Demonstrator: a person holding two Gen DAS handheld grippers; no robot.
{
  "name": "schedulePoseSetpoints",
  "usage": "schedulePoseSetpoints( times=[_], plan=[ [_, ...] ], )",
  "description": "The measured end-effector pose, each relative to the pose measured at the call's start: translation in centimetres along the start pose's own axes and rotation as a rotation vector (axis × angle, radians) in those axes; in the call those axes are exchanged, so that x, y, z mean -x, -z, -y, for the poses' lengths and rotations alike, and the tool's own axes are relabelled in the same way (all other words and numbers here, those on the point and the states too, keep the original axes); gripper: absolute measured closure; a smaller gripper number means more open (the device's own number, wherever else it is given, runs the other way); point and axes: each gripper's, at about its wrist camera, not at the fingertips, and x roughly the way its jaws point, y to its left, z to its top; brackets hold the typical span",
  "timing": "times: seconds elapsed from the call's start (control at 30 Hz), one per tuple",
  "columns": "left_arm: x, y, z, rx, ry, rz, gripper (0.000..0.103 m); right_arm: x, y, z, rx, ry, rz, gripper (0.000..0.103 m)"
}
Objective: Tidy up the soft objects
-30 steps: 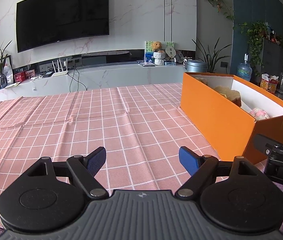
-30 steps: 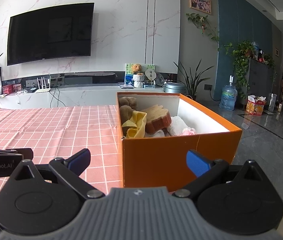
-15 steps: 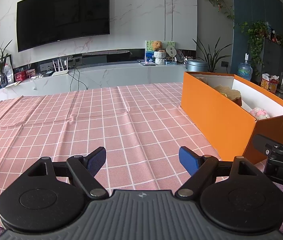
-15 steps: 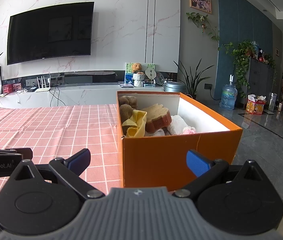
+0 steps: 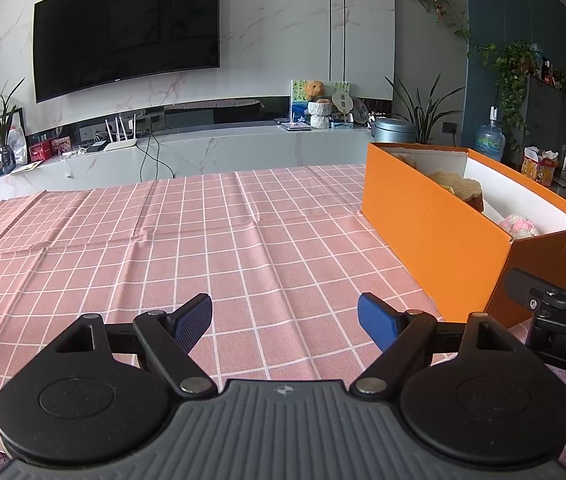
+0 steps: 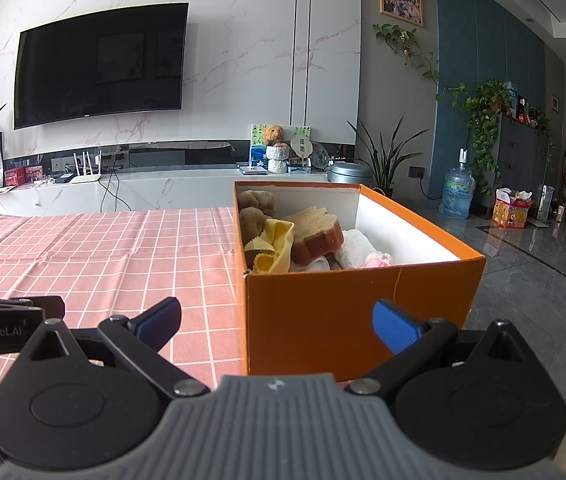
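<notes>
Two handheld grippers sit side by side, both level and pointing forward. The left gripper [image 5: 285, 318] has its two blue-padded fingers [image 5: 193, 320] spread wide apart with nothing between them. The right gripper [image 6: 277, 322] is likewise spread wide and empty, its blue pads [image 6: 395, 326] angled inward. Each gripper's black body shows at the other's outer edge, just beside it.

White lettering "DA", cut off by the frame edge, stands on the black body of the right gripper [image 5: 563, 320] in the left wrist view; "enRobot.AI", its first letter cropped, stands on the left gripper [image 6: 3, 326] in the right wrist view; other print is too small to read.
</notes>
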Motion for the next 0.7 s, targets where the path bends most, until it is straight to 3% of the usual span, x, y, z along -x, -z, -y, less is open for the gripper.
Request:
schedulePoseSetpoints(
  times=[0.7],
  plan=[
    [0.33,0.04,0.16,-0.007,0.007,0.003,0.006,0.05,-0.07,0.02,0.0,0.0,-0.001,0.003]
  ],
)
